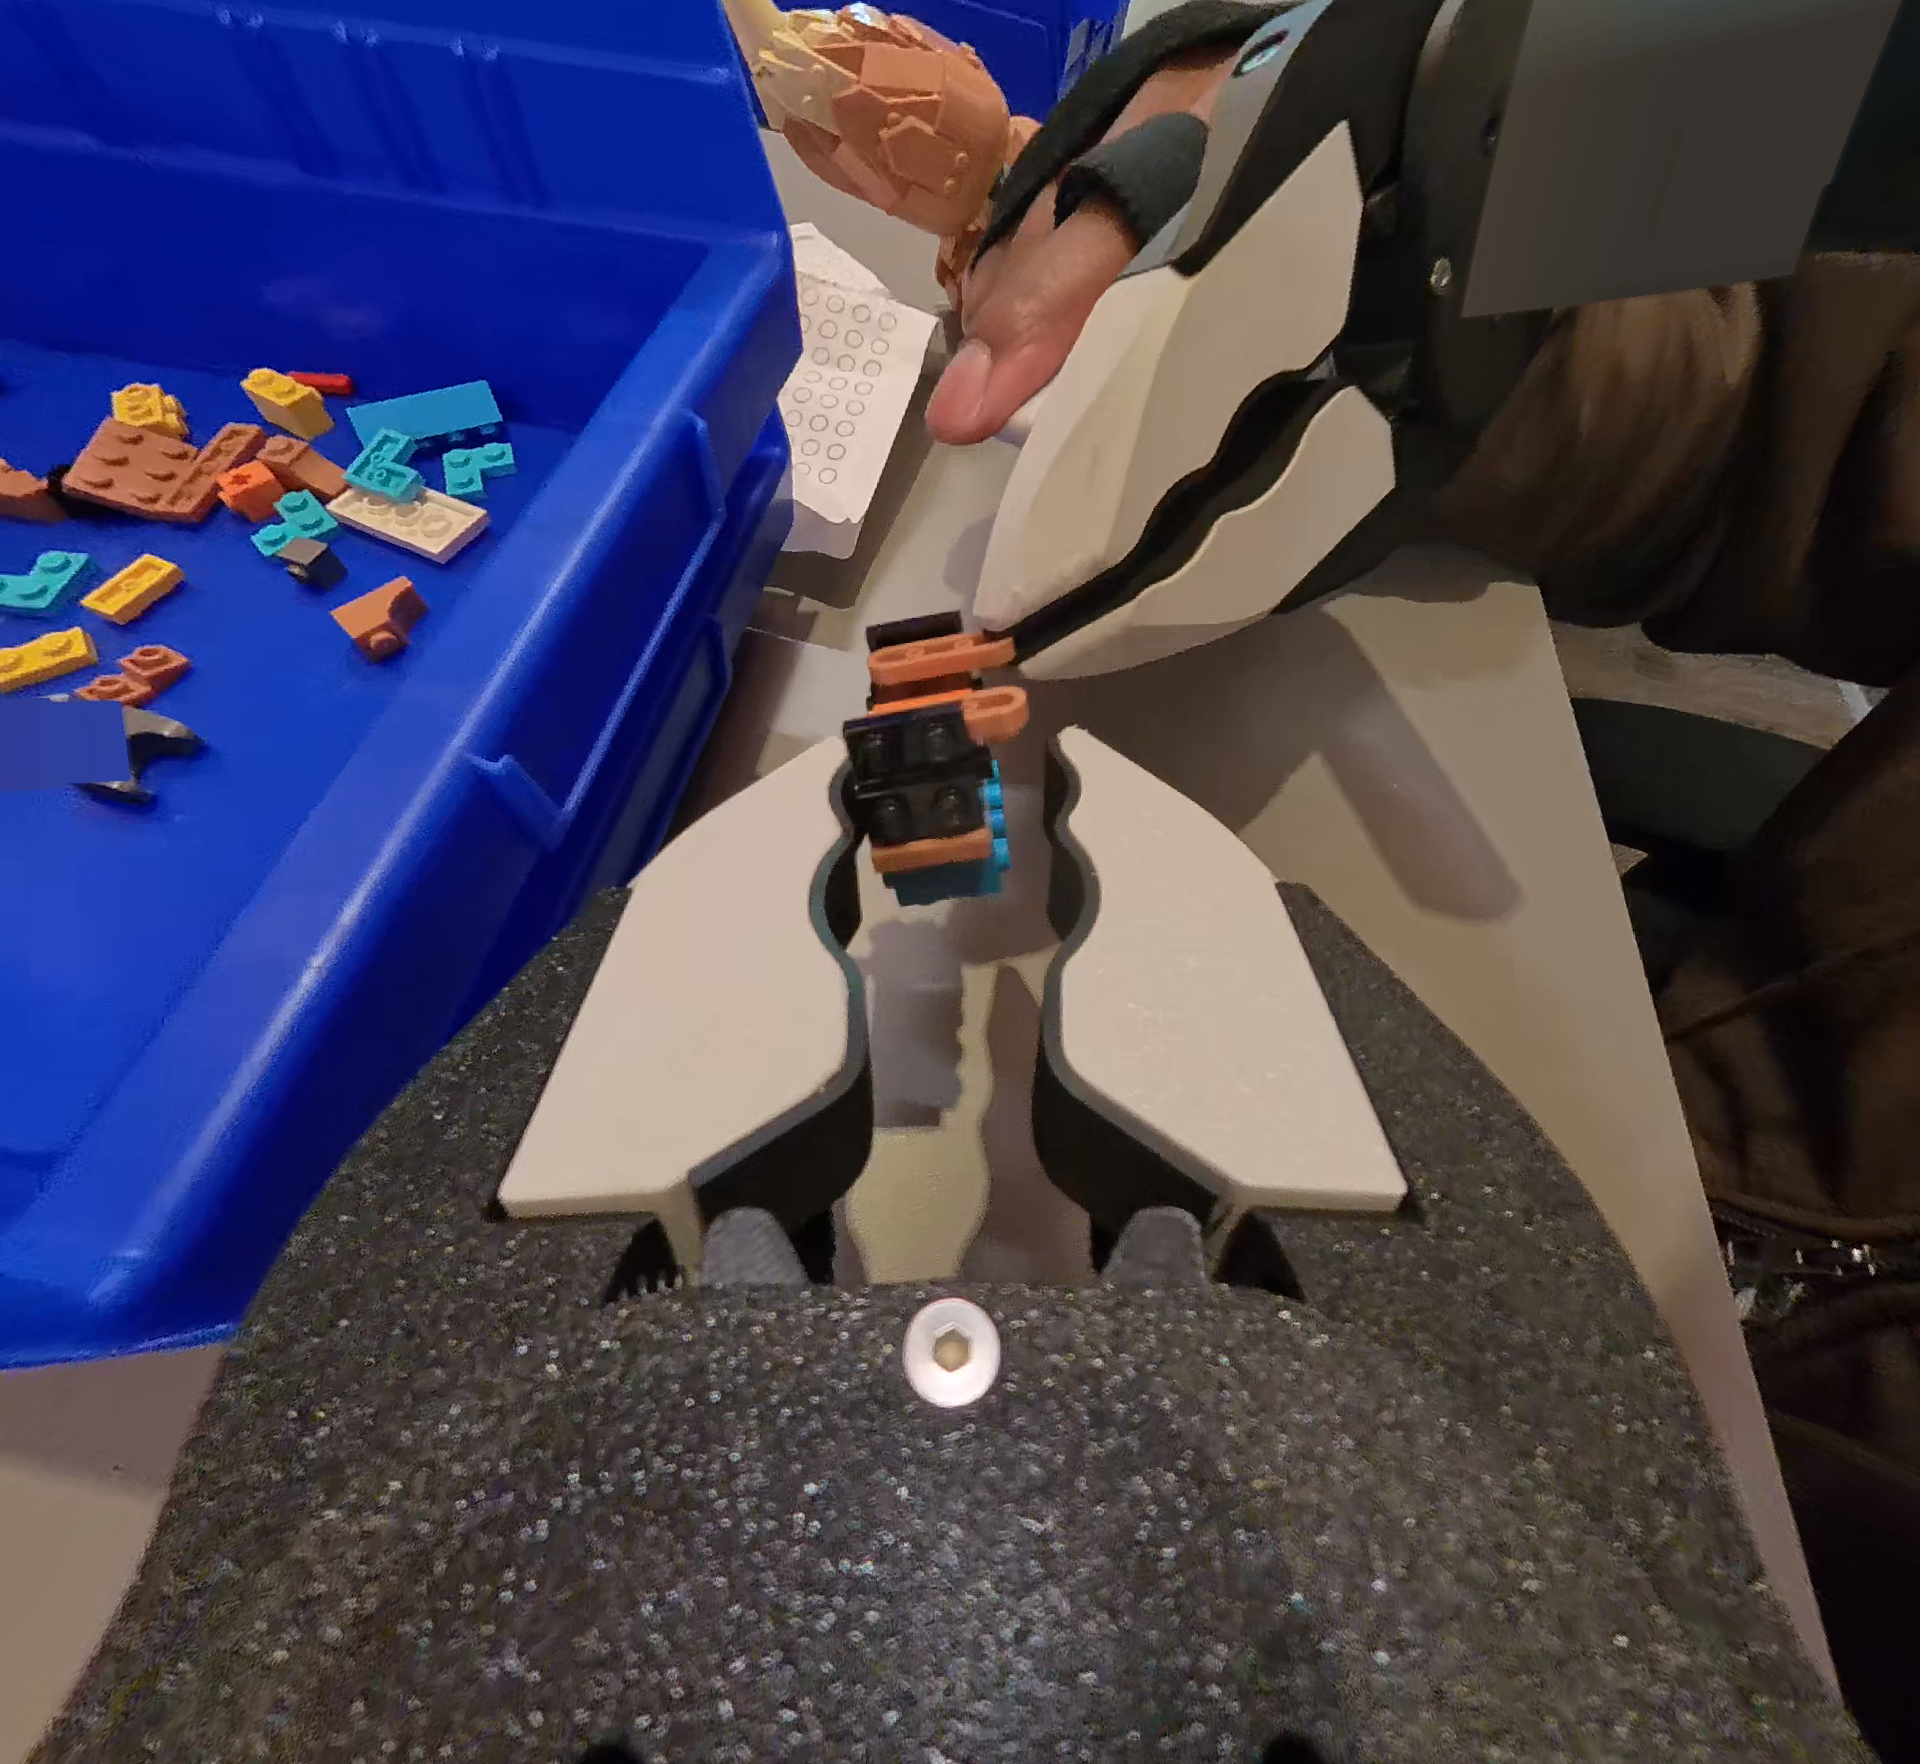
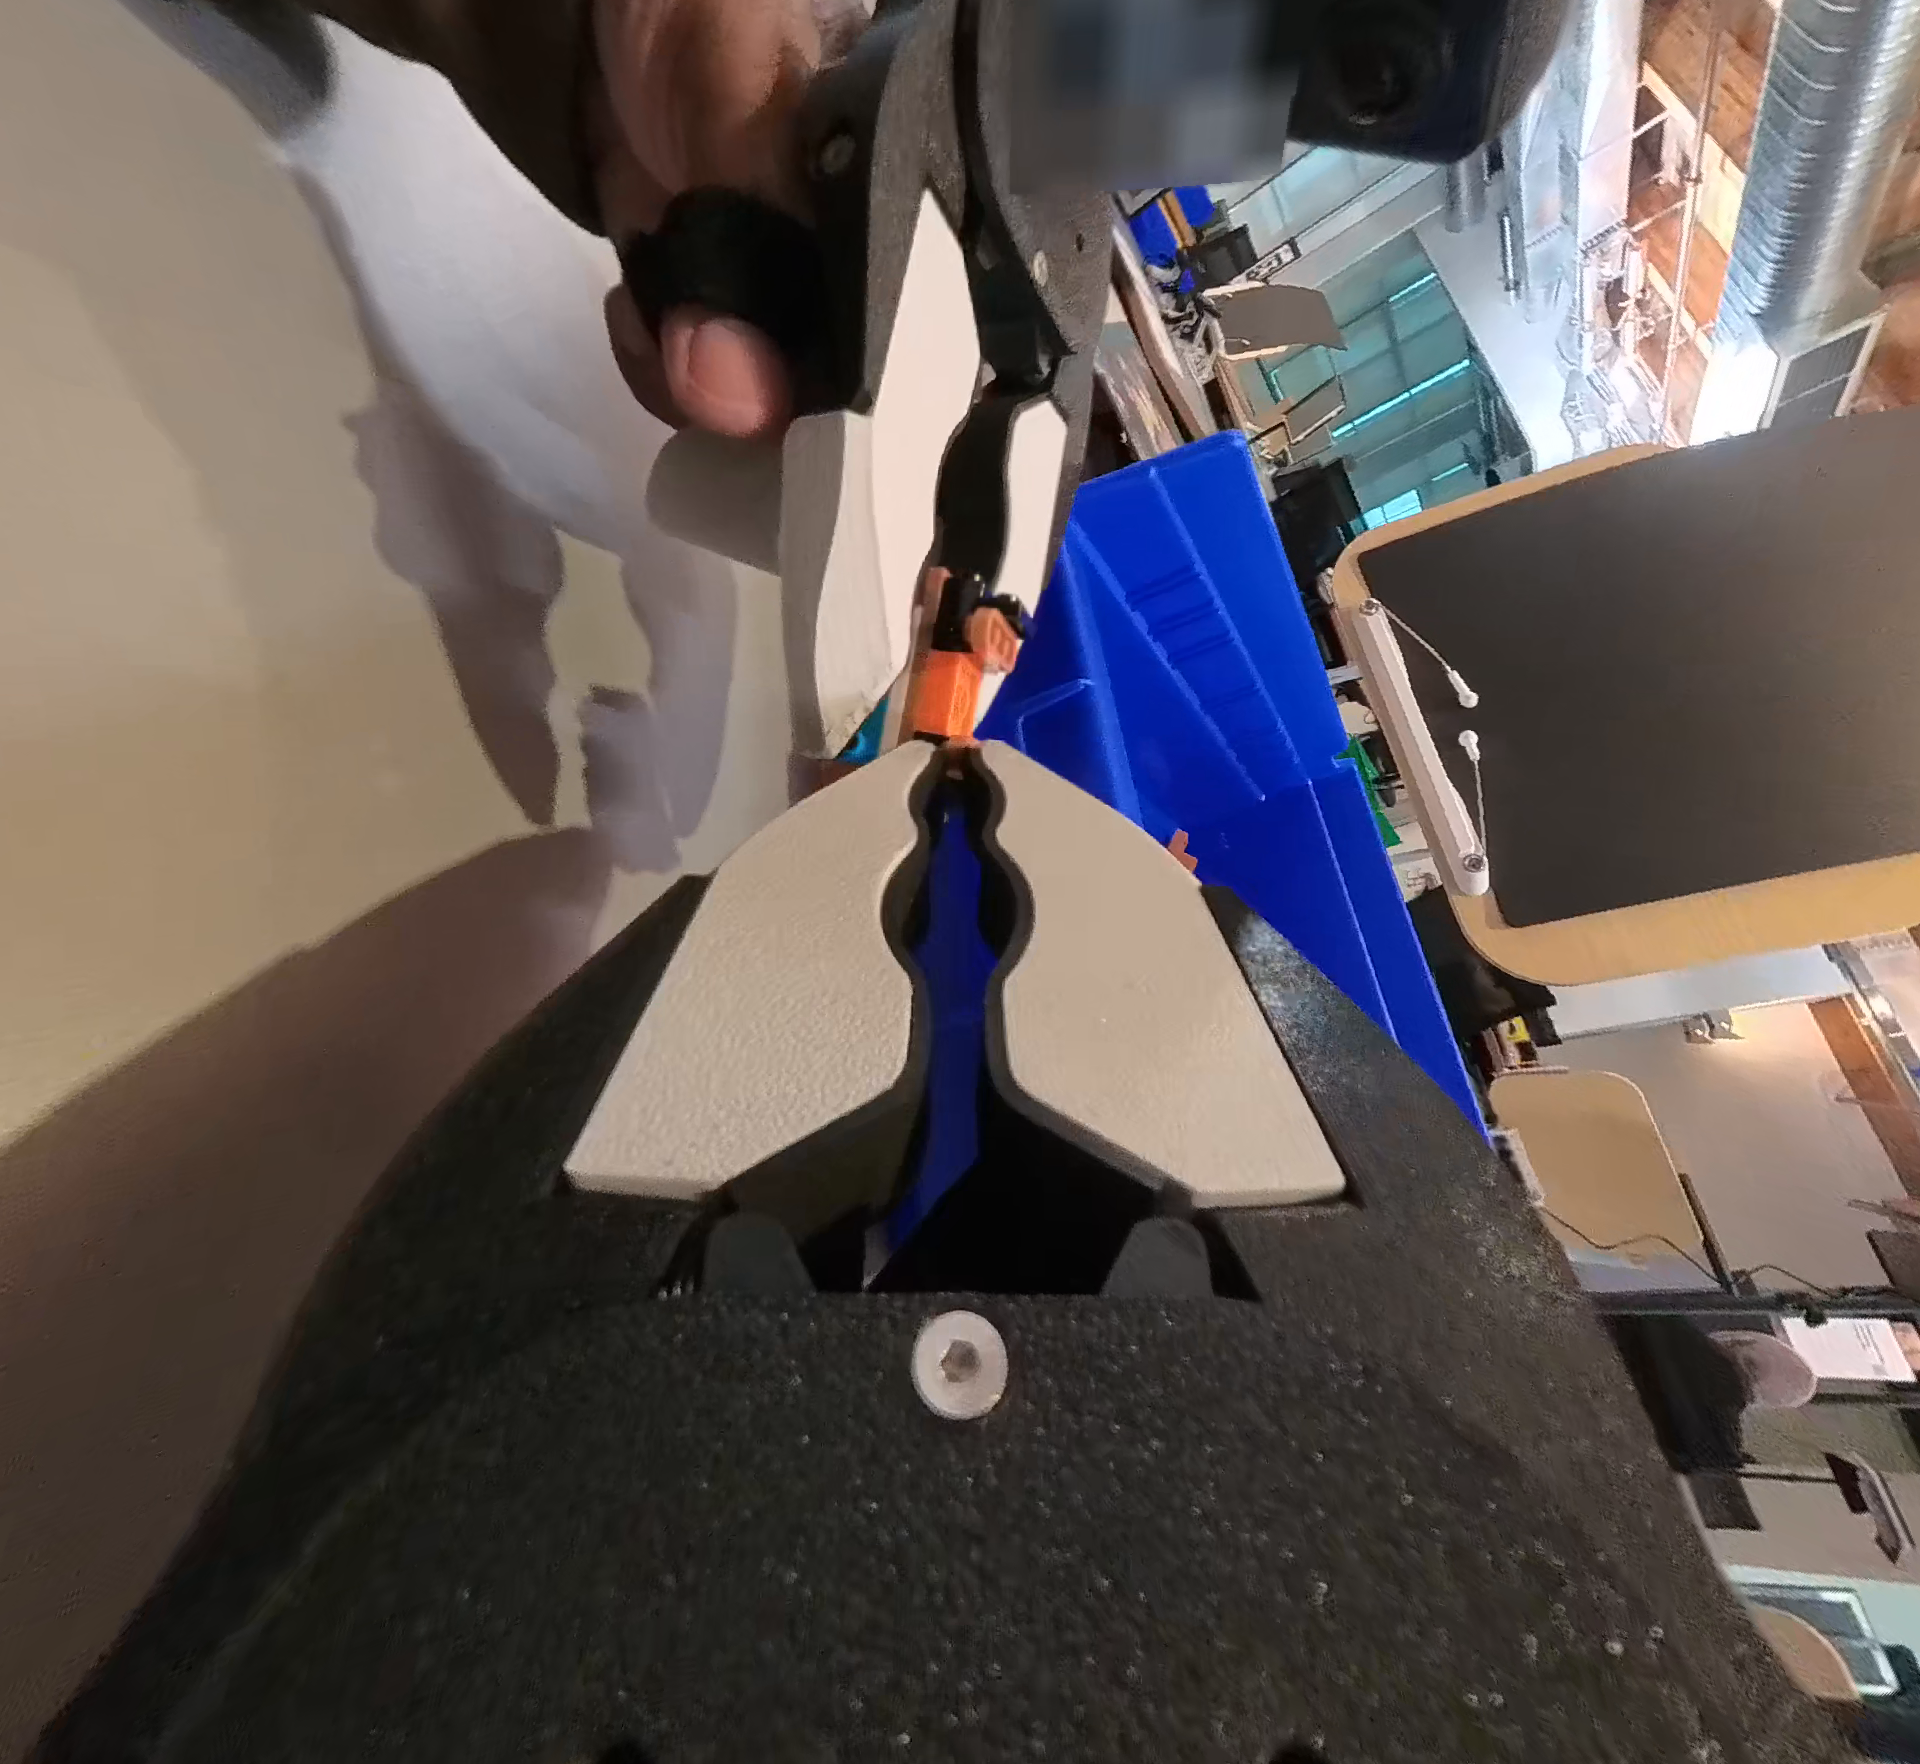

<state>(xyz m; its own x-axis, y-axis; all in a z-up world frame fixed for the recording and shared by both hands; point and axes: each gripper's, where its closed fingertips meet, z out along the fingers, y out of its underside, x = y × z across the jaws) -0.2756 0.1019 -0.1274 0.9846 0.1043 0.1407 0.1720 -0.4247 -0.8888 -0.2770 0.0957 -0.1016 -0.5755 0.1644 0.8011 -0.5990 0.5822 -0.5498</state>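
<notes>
My left gripper point(image 1: 951, 815) looks slack round the brick stack point(image 1: 925, 769), maybe touching one side only; right gripper point(image 1: 1003, 649) pinches its orange clip point(image 1: 940, 656) above the tabletop point(image 1: 1351, 779). Risk: clip pops off, stack drops beside the bin point(image 1: 520, 779).

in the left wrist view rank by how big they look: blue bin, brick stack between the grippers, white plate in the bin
1. blue bin
2. brick stack
3. white plate
The stack sits nearer the camera, so ranks 2 and 3 are unsure.
</notes>
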